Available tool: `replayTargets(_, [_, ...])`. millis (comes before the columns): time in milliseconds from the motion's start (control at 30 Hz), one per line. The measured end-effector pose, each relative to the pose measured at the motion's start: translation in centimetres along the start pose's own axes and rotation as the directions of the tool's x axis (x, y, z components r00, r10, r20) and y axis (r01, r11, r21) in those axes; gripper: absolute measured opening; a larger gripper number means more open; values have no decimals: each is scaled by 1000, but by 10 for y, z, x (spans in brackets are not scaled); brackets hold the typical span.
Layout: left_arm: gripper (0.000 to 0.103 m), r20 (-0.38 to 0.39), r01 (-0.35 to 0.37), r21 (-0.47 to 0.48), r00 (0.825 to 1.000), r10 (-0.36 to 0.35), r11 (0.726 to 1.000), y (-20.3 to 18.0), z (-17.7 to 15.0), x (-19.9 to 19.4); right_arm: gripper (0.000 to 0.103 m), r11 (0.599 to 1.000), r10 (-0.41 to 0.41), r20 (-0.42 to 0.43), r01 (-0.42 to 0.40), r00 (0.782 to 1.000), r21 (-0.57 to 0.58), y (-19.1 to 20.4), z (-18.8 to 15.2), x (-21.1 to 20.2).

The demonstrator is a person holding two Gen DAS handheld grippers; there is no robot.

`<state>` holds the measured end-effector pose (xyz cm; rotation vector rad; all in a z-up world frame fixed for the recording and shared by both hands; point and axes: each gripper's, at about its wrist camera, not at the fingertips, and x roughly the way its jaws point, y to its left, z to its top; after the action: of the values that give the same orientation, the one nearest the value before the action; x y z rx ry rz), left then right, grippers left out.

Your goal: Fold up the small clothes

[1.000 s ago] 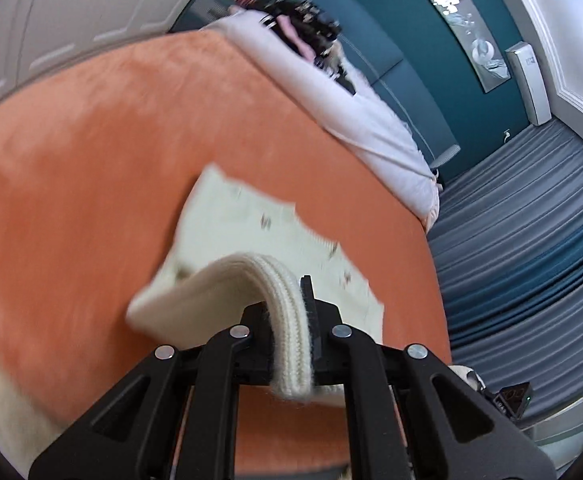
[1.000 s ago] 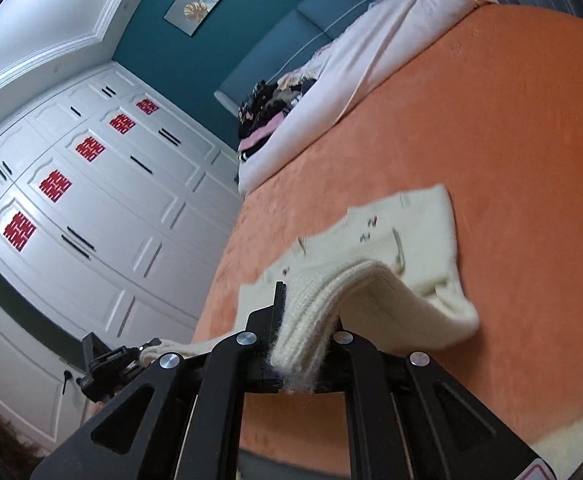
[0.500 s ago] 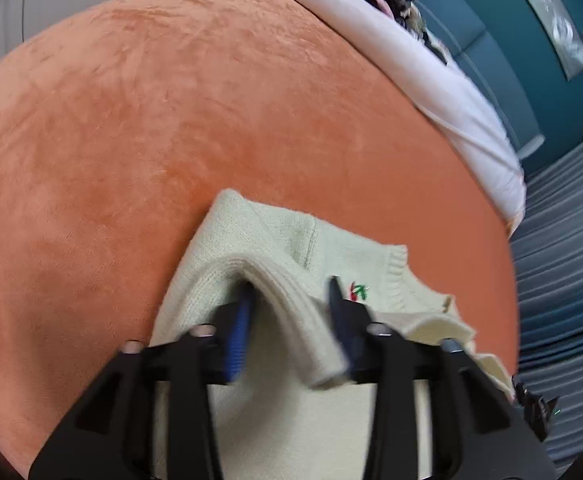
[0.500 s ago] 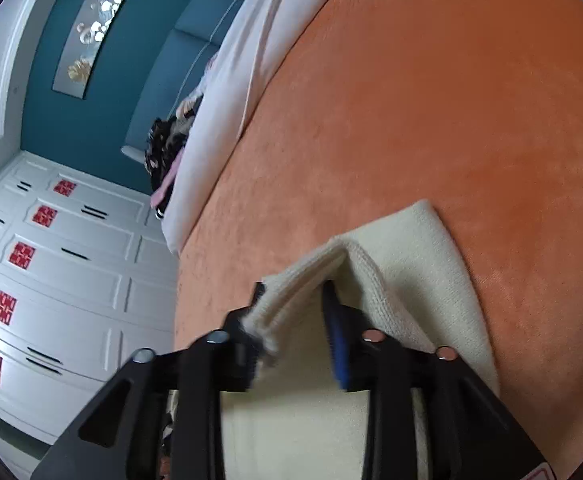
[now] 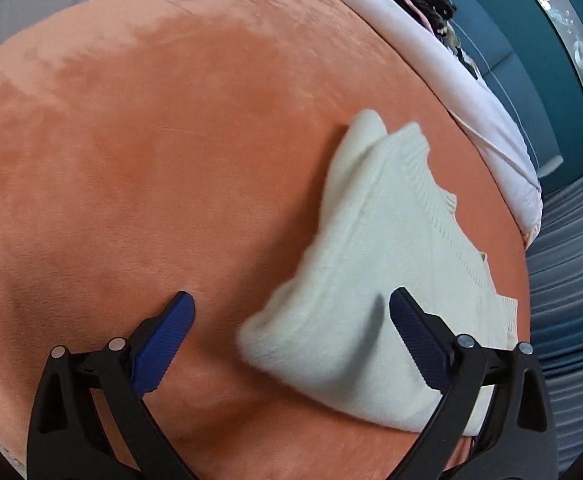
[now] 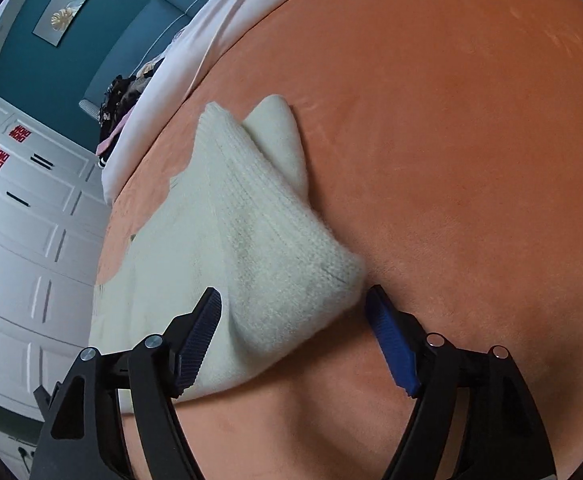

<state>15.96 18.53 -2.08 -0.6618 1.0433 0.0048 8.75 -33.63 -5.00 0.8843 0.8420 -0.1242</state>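
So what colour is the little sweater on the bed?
Cream white, a fuzzy knit. The sweater shows best in the right wrist view.

A second ago each gripper was clamped on a ribbed edge of the cream knitted sweater point(image 5: 387, 256), lifted above the orange bedspread point(image 5: 171, 140). Half a second ago both had lowered it and begun to part their fingers. Now the left gripper point(image 5: 291, 312) and the right gripper point(image 6: 293, 306) stand wide apart and hold nothing. The sweater has dropped free and lies folded over on the bedspread, its doubled edge toward the grippers
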Motion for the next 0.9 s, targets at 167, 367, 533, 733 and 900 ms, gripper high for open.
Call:
replayTargets(167, [20,-39,78,-35,996,-79,996,-12,9,-15,11,987,130,8,-130,992,96,16,12,-19])
replayTargets(367, [15,-84,88,56,993,-83,995,9,-15,-86,10,994,108,-49,-109,993,-28,13,-20,-97])
replayTargets(533, [16,-193,-11,130,981,36,991,50,-88,-99,11,999,-36,-166,29,985,-40,-41,-87,-128])
replayTargets(733, [44,-72,-87,180,992,101,980,45,-103,-116,34,974,-185,-81,171,979,-150,-33,-84,-162])
replayTargets(900, [95,115,-41,281,993,8,959,-11,-48,-128,74,915,-176,157,220,972,-337,30,-33,-156])
